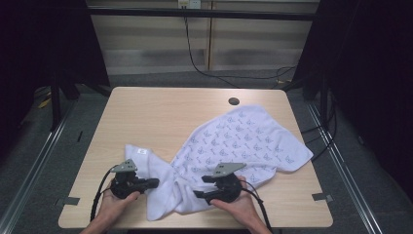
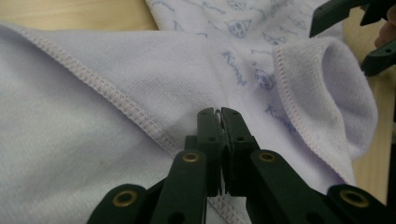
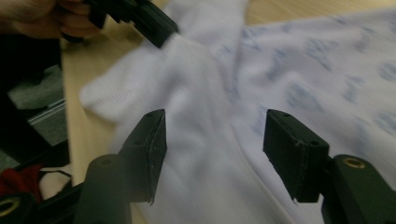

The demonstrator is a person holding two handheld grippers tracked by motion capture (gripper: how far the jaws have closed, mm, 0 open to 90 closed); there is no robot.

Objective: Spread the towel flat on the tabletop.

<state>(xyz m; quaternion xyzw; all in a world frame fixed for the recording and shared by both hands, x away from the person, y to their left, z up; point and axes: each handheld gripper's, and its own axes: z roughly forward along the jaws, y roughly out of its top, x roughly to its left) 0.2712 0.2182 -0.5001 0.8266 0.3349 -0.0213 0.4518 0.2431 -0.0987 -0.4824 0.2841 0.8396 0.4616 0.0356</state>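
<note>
A white towel [image 1: 234,141] printed with small blue cat faces lies crumpled across the right and front of the wooden table [image 1: 160,112]. Its plain underside is folded over at the front left. My left gripper [image 1: 155,183] is shut, with its tips pinching a fold of the towel [image 2: 116,93] beside a stitched hem. My right gripper [image 1: 201,186] hangs open just above the towel [image 3: 280,70], its jaws wide apart [image 3: 219,140] and nothing between them. In the right gripper view, the left gripper [image 3: 159,30] rests on the cloth at the top left.
A dark round cable hole [image 1: 234,101] sits near the table's far edge. Grey tape marks [image 1: 71,200] lie at the front corners. Bare wood lies to the left and the back. A black frame and cables stand beyond the table.
</note>
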